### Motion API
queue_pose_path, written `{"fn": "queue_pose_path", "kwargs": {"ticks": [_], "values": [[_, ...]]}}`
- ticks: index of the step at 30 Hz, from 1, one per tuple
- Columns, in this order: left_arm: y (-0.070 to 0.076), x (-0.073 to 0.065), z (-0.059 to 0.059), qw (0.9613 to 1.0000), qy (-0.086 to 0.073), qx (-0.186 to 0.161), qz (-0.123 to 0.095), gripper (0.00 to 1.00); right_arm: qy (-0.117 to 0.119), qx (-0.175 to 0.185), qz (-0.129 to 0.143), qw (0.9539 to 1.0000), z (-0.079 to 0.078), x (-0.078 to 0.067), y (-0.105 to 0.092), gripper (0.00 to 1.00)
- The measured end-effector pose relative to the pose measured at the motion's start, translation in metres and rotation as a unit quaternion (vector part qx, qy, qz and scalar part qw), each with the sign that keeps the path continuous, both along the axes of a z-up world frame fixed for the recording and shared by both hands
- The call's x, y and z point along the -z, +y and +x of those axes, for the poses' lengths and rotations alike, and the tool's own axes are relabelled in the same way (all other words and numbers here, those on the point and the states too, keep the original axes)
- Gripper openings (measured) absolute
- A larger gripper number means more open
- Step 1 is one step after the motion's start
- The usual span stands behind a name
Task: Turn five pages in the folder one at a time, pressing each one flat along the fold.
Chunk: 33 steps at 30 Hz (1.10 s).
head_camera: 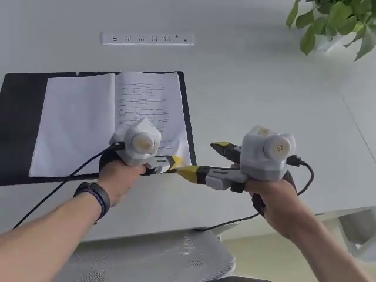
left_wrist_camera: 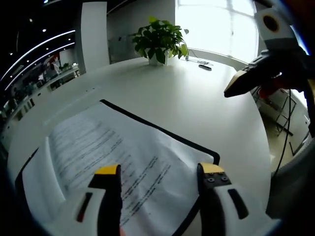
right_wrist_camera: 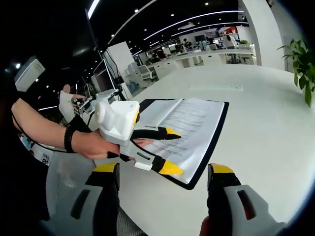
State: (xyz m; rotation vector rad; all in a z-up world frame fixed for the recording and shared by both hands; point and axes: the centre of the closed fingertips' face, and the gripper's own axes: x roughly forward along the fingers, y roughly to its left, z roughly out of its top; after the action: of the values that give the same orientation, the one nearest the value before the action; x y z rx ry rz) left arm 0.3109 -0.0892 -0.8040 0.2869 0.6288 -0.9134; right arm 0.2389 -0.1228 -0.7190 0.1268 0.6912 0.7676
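A black folder lies open on the white table, with a blank left page and a printed right page. My left gripper hovers open over the near right corner of the printed page, jaws spread wide with nothing between them. My right gripper is open too, hanging above bare table just right of the folder and pointing left toward the left gripper. Its own jaws frame the folder's black edge. The right gripper's yellow tip shows in the left gripper view.
A white power strip lies beyond the folder. A potted plant stands at the far right of the table. A grey chair seat sits below the table's near edge. Bare table stretches right of the folder.
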Motion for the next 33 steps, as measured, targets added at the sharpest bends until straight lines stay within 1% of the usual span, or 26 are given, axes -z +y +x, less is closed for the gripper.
{"fn": "queue_pose_path", "kwargs": {"ticks": [6,10,13,15,19,24,26,29,33], "values": [[0.001,0.001,0.001,1.0000,-0.003,-0.001,-0.004,0.61,0.007,0.008,0.010,0.9999,0.000,0.003,-0.003,0.70],[0.003,0.000,0.006,0.9999,-0.007,-0.014,-0.008,0.55,0.011,0.015,0.014,0.9997,0.000,0.006,-0.006,0.69],[0.002,-0.002,0.004,0.9999,-0.004,-0.012,-0.009,0.54,0.012,0.019,0.020,0.9995,0.001,0.006,-0.008,0.69],[0.002,-0.003,0.003,0.9999,-0.004,-0.012,-0.009,0.54,0.015,0.024,0.025,0.9993,0.005,0.008,-0.009,0.68],[0.002,-0.004,0.002,0.9999,-0.004,-0.012,-0.010,0.54,0.020,0.028,0.034,0.9988,0.020,0.013,-0.008,0.66],[0.002,-0.003,0.003,0.9999,-0.003,-0.012,-0.010,0.54,0.025,0.034,0.055,0.9976,0.043,0.018,-0.002,0.61],[0.002,-0.002,0.005,0.9999,-0.002,-0.011,-0.010,0.54,0.036,0.043,0.073,0.9958,0.054,0.023,0.002,0.60],[0.002,0.000,0.006,0.9999,-0.001,-0.011,-0.010,0.54,0.046,0.045,0.082,0.9945,0.069,0.033,0.009,0.58],[0.003,0.001,0.007,0.9999,0.000,-0.011,-0.011,0.54,0.058,0.044,0.096,0.9928,0.081,0.037,0.020,0.57]]}}
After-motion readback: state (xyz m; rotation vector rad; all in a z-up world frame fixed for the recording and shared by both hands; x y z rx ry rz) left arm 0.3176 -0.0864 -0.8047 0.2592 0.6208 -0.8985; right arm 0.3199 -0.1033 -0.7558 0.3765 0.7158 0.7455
